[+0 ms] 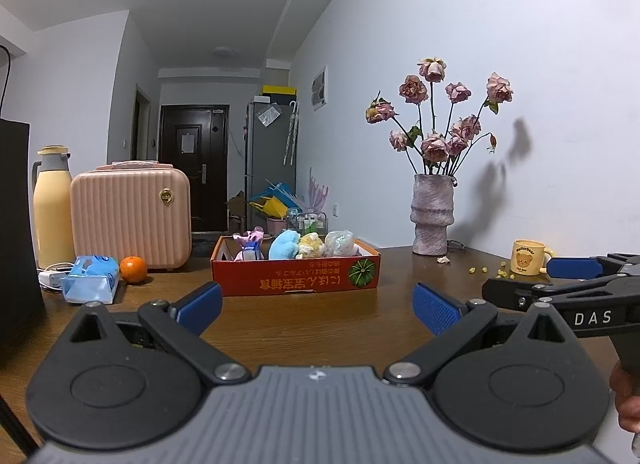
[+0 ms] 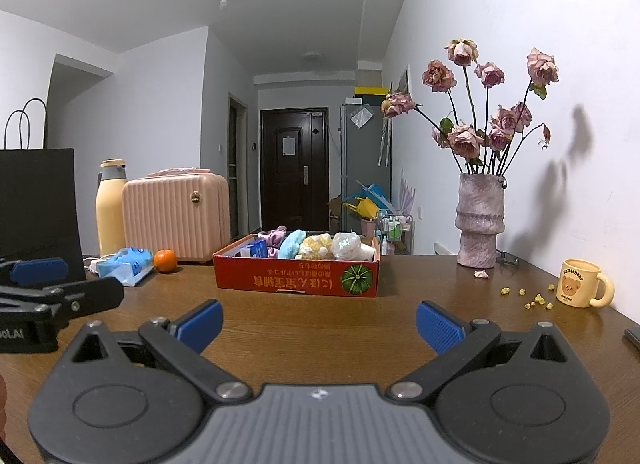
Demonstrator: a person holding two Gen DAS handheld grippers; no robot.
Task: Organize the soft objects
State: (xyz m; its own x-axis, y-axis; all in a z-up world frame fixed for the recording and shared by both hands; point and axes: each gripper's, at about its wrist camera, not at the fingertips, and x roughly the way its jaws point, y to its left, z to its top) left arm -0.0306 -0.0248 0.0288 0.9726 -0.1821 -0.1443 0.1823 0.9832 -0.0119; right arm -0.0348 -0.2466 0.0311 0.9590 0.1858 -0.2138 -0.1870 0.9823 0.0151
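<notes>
A red cardboard box (image 1: pixel 296 278) (image 2: pixel 296 276) stands in the middle of the wooden table. It holds soft toys: a pink-purple one (image 1: pixel 249 244), a blue one (image 1: pixel 283 244) (image 2: pixel 292 244), a yellow one (image 1: pixel 311 244) (image 2: pixel 316 246) and a white one (image 1: pixel 339 243) (image 2: pixel 346 244). My left gripper (image 1: pixel 318 308) is open and empty, short of the box. My right gripper (image 2: pixel 318 322) is open and empty, also short of the box. Each gripper shows at the edge of the other's view.
A blue tissue pack (image 1: pixel 91 278) (image 2: pixel 124 262) and an orange (image 1: pixel 133 270) (image 2: pixel 165 260) lie left of the box, before a pink case (image 1: pixel 130 213) and a yellow flask (image 1: pixel 52 207). A black bag (image 2: pixel 38 203) stands far left. A vase of roses (image 1: pixel 432 215) (image 2: pixel 480 219), a bear mug (image 2: pixel 580 283) and crumbs (image 2: pixel 536 300) are to the right.
</notes>
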